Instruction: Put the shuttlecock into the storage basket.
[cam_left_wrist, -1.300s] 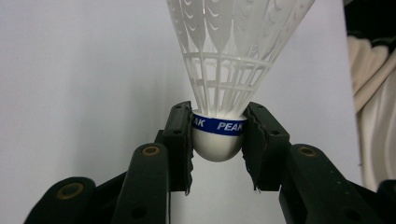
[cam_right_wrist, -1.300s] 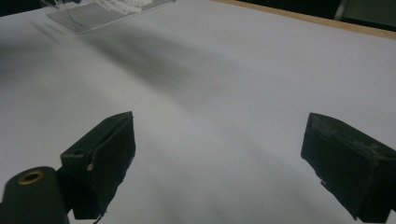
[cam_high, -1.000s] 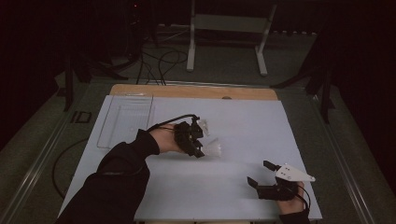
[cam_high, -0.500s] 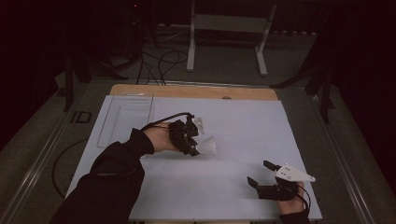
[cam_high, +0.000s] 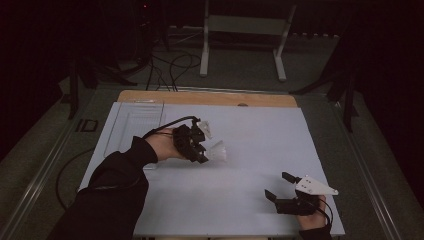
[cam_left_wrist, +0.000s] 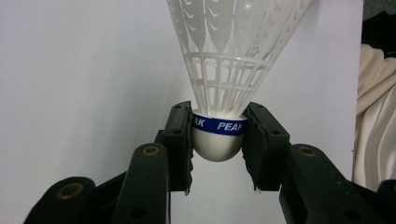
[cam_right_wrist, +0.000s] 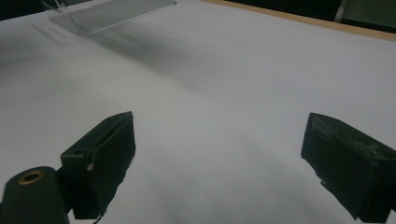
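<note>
Shuttlecock (cam_left_wrist: 227, 93) sits clamped between the jaws of the left gripper (cam_left_wrist: 217, 140), which press on either side of its rounded white cork base just at the blue band that carries white lettering; the white plastic mesh skirt fans out away from the jaws. In the high view the shuttlecock (cam_high: 218, 150) is held above the white desk (cam_high: 250, 150), a little to the left of the desk's middle, with the skirt pointing toward the desk's right side and the left gripper (cam_high: 195, 145) tipped sideways in the person's left hand (cam_high: 162, 145), whose dark sleeve (cam_high: 107, 190) reaches in from the desk's near left edge. A clear plastic tray (cam_high: 134, 122) lies on the desk's far left part, just beyond that hand. The right gripper (cam_high: 280, 187) rests near the desk's near right corner, well apart from the shuttlecock, held in the right hand (cam_high: 311, 220) with its grey three-cornered plate (cam_high: 315, 186) on top. In the right gripper view its jaws stand wide apart with nothing between them, bare white desk (cam_right_wrist: 219, 93) showing in the gap, and the clear plastic tray (cam_right_wrist: 107, 14) lies at the desk's far side. A wooden strip (cam_high: 205, 98) runs along the desk's far edge.
</note>
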